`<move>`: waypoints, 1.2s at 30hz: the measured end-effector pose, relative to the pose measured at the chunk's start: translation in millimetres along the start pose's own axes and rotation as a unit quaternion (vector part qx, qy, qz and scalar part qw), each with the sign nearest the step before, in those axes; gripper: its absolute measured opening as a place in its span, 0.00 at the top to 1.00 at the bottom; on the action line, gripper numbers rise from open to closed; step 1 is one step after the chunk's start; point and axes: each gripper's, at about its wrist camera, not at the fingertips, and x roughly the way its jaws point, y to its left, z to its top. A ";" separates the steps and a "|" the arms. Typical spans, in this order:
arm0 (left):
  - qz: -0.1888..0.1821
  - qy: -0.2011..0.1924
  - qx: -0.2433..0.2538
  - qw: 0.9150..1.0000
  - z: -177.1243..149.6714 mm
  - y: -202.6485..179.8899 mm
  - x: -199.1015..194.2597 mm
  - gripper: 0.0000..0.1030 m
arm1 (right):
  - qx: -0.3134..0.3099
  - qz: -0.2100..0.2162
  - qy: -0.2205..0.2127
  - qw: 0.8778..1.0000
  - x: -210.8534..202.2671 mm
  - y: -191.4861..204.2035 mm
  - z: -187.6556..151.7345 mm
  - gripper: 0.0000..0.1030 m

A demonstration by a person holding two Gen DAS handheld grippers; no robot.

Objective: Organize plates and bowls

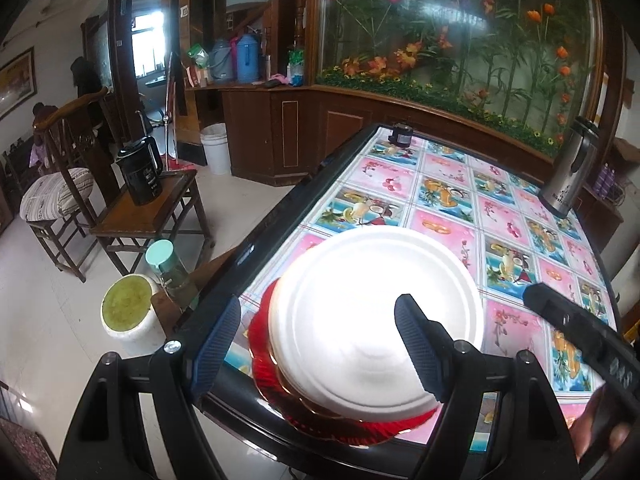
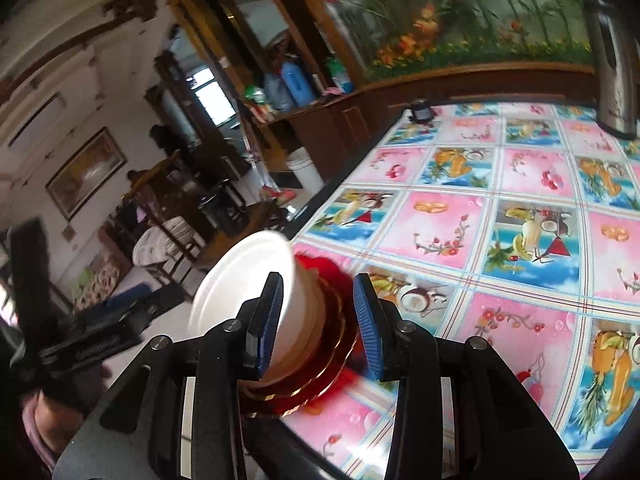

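A white bowl stands upright on a stack of red plates with gold scalloped rims at the near left corner of the table. My left gripper hangs open above it. One of its fingers is over the bowl's inside and the other is out past the table edge. In the right wrist view the white bowl and red plates appear side-on. My right gripper is open just in front of them and its pads press on nothing. The right gripper's body shows at the right.
A steel thermos stands at the table's far right, and a small black object at its far corner. Left of the table are wooden chairs, a black kettle, a green-lidded bottle and a white tub.
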 end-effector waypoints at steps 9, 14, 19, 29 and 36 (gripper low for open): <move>0.017 -0.008 -0.002 1.000 -10.2 -9.4 -13.9 0.23 | -0.025 0.016 0.001 1.000 -9.9 20.6 -17.6 0.64; 0.012 -0.006 -0.005 1.000 -15.8 -12.2 -21.0 0.23 | -0.033 0.018 -0.004 0.999 -15.7 29.3 -22.8 0.64; 0.001 -0.012 -0.006 1.000 -20.8 -15.7 -28.2 0.23 | -0.038 0.017 -0.010 0.999 -21.0 35.1 -25.9 0.64; -0.015 -0.014 0.000 1.000 -24.2 -20.1 -32.2 0.23 | -0.041 0.015 -0.011 0.999 -21.5 40.4 -28.3 0.64; -0.018 -0.017 -0.008 1.000 -23.5 -16.9 -31.2 0.23 | -0.040 0.012 -0.009 0.999 -17.5 42.3 -28.6 0.64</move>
